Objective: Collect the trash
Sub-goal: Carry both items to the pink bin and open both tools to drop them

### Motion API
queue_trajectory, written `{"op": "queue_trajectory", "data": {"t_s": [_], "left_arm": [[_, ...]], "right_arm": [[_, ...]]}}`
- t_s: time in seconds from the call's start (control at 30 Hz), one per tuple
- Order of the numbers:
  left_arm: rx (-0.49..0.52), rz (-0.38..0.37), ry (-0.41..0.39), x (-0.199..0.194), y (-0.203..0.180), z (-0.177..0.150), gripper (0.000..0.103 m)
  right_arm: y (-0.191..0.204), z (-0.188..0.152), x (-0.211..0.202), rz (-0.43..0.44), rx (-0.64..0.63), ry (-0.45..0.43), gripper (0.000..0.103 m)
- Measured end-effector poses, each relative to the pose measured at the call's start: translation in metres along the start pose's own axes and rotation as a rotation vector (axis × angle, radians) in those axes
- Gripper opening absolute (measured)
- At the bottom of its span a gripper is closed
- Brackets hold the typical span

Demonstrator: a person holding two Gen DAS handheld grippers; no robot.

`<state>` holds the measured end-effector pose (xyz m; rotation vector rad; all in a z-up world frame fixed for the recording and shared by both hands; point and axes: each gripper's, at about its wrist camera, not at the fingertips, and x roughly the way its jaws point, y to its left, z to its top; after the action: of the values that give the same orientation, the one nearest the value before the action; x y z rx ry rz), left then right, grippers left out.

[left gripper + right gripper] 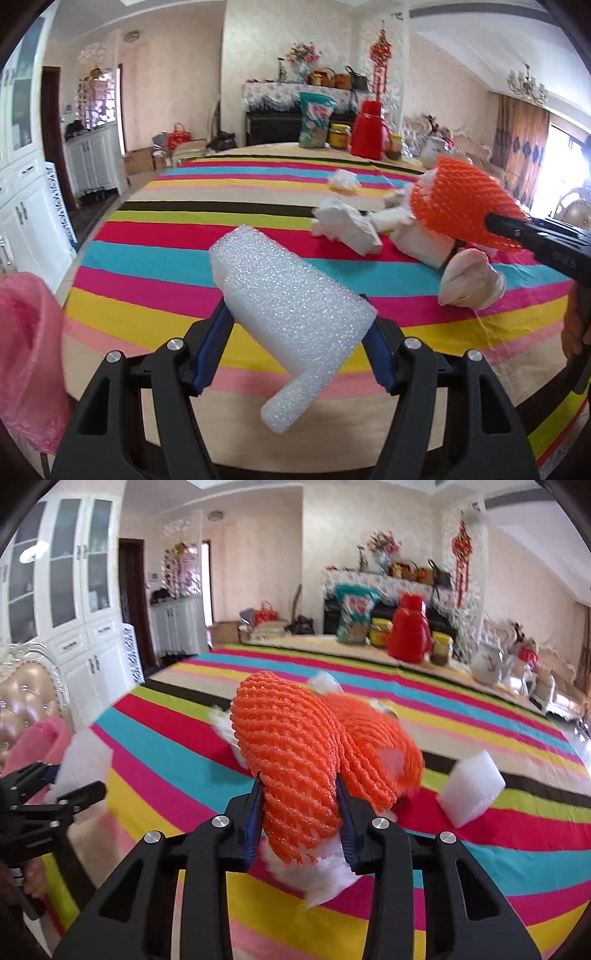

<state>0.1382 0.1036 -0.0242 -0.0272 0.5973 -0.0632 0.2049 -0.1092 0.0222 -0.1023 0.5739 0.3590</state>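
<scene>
Both hands loaded, mid-carry. Left gripper (291, 343) has its fingers about half open and clamped on a white foam block (291, 314); block sits tilted between the blue pads, 1 end sticking down past them. Right gripper (299, 808) has its fingers pinched narrow on an orange foam net (291, 753), with white wadding hanging out the bottom. Net looks folded into 2 lobes, only the nearer one between the pads.

Both pieces are clear of the striped tabletop (155, 258), held in the air above it.

Pink plastic bag (29, 354) sits at the tabletop's near left edge, just beside the left gripper. I take that as the trash bag, though its mouth isn't clearly visible from either camera.

Still on the tabletop: several crumpled white tissues (347, 225), a twisted cream wad (469, 280), another white foam chunk (469, 790). Red flask (369, 129) and jars at the far end look like keepers, not trash.

Step as I read it: transport to the bag, 2 items at once. Next move needs each load brought over the bag opening before the fingers release; left goes first since it's closer. Risk: the net's free lobe may snag on the rim, and the light foam could bounce out if dropped from high up. Then back for the tissues.
</scene>
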Motion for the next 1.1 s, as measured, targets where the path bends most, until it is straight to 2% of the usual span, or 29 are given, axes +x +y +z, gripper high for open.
{"op": "queue_trajectory", "data": {"t_s": [0.33, 0.57, 0.7, 0.87, 0.97, 1.1], "left_arm": [[-0.067, 0.175, -0.045, -0.054, 0.069, -0.013, 0.065], [-0.134, 0.284, -0.081, -0.083, 0.123, -0.023, 0.065], [-0.164, 0.350, -0.119, -0.099, 0.141, -0.028, 0.065], [-0.179, 0.472, -0.184, -0.118, 0.160, -0.034, 0.065], [-0.206, 0.489, -0.211, -0.127, 0.176, -0.037, 0.065], [-0.280, 0.536, -0.195, -0.132, 0.209, -0.039, 0.065]], "right_arm": [[0.080, 0.010, 0.015, 0.186, -0.047, -0.007, 0.037], [0.137, 0.019, 0.029, 0.271, -0.084, -0.042, 0.037], [0.164, 0.022, 0.038, 0.316, -0.093, -0.039, 0.037], [0.194, 0.024, 0.047, 0.393, -0.088, -0.040, 0.037], [0.220, 0.025, 0.055, 0.418, -0.126, -0.027, 0.037], [0.253, 0.029, 0.068, 0.467, -0.140, 0.005, 0.037]]}}
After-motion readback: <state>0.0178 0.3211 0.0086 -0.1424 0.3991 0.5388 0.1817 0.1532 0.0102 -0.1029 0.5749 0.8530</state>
